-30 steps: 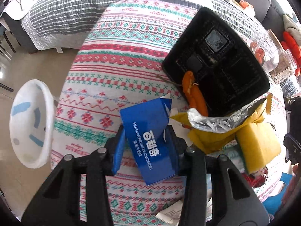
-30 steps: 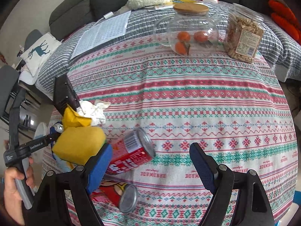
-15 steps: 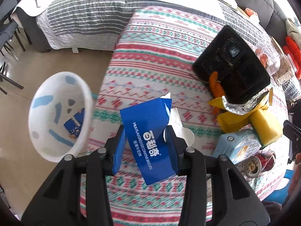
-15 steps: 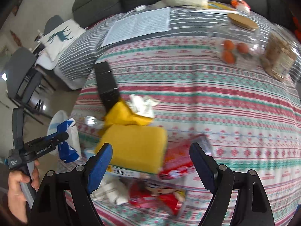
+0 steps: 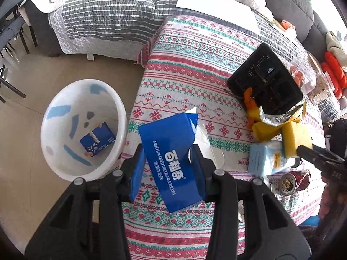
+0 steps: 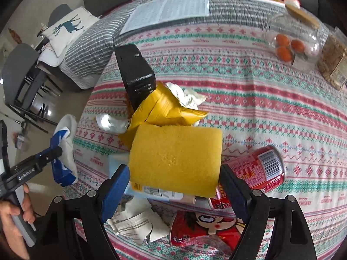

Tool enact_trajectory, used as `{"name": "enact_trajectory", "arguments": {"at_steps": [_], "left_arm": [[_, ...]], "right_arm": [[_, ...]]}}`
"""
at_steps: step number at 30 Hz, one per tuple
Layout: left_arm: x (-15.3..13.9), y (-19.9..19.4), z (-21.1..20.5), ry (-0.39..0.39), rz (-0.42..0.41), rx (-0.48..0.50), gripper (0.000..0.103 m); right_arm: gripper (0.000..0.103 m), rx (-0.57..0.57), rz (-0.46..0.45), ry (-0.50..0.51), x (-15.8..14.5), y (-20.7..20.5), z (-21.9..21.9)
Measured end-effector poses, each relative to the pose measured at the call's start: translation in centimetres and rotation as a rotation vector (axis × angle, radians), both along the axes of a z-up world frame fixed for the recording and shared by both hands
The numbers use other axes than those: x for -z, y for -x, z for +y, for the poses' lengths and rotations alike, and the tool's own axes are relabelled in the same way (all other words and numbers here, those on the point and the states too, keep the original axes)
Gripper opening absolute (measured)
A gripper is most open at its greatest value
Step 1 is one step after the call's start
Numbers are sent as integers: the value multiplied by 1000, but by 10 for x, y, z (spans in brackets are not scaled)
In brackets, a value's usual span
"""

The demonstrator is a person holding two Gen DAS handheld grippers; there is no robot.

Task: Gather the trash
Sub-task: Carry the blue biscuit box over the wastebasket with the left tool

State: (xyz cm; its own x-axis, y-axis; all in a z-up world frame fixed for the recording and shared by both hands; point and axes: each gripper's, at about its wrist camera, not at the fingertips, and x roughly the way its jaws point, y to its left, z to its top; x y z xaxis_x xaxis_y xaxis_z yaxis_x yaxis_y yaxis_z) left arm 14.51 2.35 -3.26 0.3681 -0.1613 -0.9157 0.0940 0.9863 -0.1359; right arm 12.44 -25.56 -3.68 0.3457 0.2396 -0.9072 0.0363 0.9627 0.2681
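Observation:
My left gripper [image 5: 169,164] is shut on a blue biscuit box [image 5: 173,160] and holds it above the table's left edge, just right of the white trash bin [image 5: 54,151] on the floor. A small blue packet [image 5: 96,139] lies inside the bin. My right gripper [image 6: 173,186] is shut on a yellow sponge [image 6: 175,158] and holds it above the trash pile. Below it lie a red can [image 6: 258,166], a light blue carton [image 6: 160,194], a yellow snack bag [image 6: 164,110] and a black tray [image 6: 135,73].
The patterned tablecloth [image 5: 195,69] covers the table. A glass jar of oranges [image 6: 290,43] and a snack jar [image 6: 334,62] stand at the far right. A red cartoon wrapper [image 6: 208,227] and paper [image 6: 132,223] lie near the front edge. A striped sofa [image 5: 108,15] is behind.
My left gripper has carried the blue box leftward off the pile toward the bin. My right gripper has closed on the yellow sponge and lifted it.

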Motion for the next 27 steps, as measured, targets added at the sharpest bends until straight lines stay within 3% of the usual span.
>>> {"name": "enact_trajectory", "arguments": {"at_steps": [3, 5, 9, 14, 19, 27], "left_arm": [[1, 0, 0, 6, 5, 2, 44], [0, -1, -2, 15, 9, 17, 44], [0, -1, -1, 6, 5, 16, 44], [-3, -2, 2, 25, 1, -8, 44], [-8, 2, 6, 49, -11, -21, 44], [-12, 0, 17, 66, -23, -40, 44]], "right_arm": [[83, -14, 0, -14, 1, 0, 0], [68, -30, 9, -26, 1, -2, 1], [60, -32, 21, -33, 6, -3, 1], [31, -10, -4, -38, -4, 2, -7], [23, -17, -38, -50, -15, 9, -13], [22, -32, -110, -80, -39, 14, -10]]}}
